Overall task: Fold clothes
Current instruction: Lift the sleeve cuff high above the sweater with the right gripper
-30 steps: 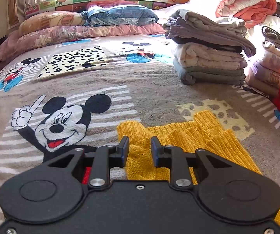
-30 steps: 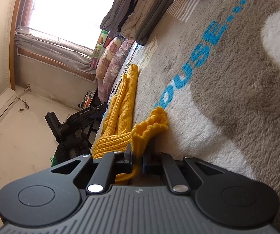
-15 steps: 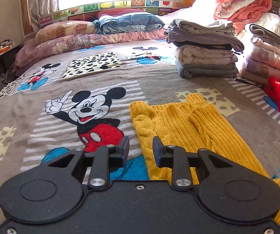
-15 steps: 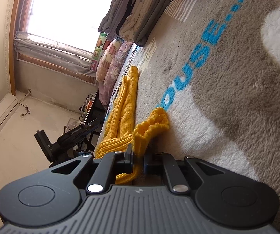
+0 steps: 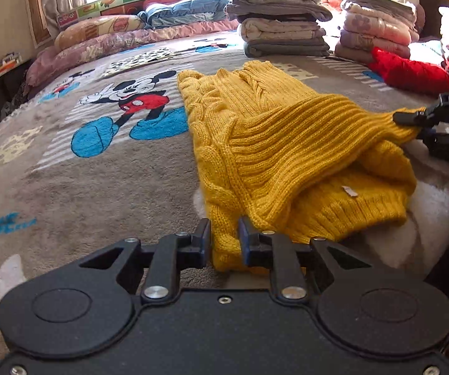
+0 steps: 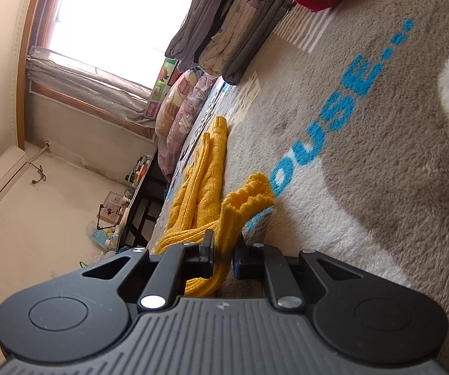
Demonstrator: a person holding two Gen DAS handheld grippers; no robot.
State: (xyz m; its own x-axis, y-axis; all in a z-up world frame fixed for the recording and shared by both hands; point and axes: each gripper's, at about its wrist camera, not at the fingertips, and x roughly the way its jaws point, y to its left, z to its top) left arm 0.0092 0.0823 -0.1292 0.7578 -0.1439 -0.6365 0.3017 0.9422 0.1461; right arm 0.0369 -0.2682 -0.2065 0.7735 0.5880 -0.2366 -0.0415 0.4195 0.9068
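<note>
- The yellow knitted sweater (image 5: 255,131) is spread lengthwise on the cartoon-print blanket (image 5: 83,181) covering the bed, its ribbed hem brought to the near edge and its far end pointed toward the folded piles (image 5: 280,31) by the headboard.
- A second ago the left gripper (image 5: 224,240) was seen over the middle of the garment with nothing between its fingers; it has since been drawn back to the near edge, where the near-left corner of the hem is now found between the jaws.
- Those jaws are closing on that cable-knit corner; the pads appear to be pressed against the wool already.
- The right gripper (image 6: 222,251) has been kept in place at the near-right corner, the ribbed edge lifted slightly off the blanket; its jaws are opening a little, yet the knit is still pinched between them.
- A red garment (image 5: 411,72) is left unfolded beyond the sweater, toward the right edge.
- With both hem corners taken, the hem can probably be carried toward the far end for a crosswise fold.
</note>
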